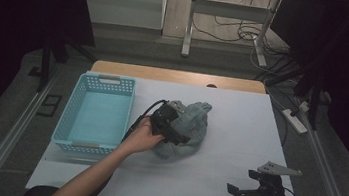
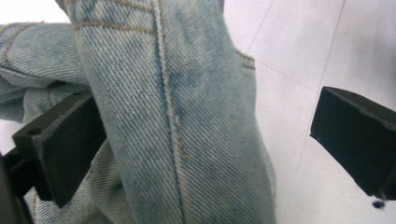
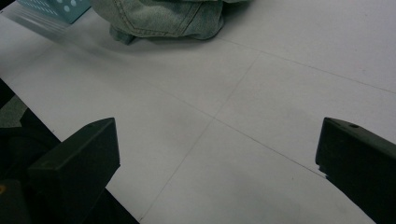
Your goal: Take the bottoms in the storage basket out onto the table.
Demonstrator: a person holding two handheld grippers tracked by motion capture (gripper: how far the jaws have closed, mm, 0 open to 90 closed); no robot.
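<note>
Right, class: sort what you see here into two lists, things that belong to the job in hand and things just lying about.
Part of the job:
- jeans, bunched on the table
- left gripper, open around a fold of the jeans
- blue basket, beside the jeans

Just there:
- right gripper, open, near the table's front edge
- power strip and cables on the floor

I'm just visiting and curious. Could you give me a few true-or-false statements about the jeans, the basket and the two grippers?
1. The denim garment lies inside the blue basket. False: it lies bunched on the white table, beside the basket.
2. The left gripper is at the denim, jaws open around a fold. True.
3. The right gripper holds the denim. False: it is open, apart from it.
4. The basket holds nothing. True.
</note>
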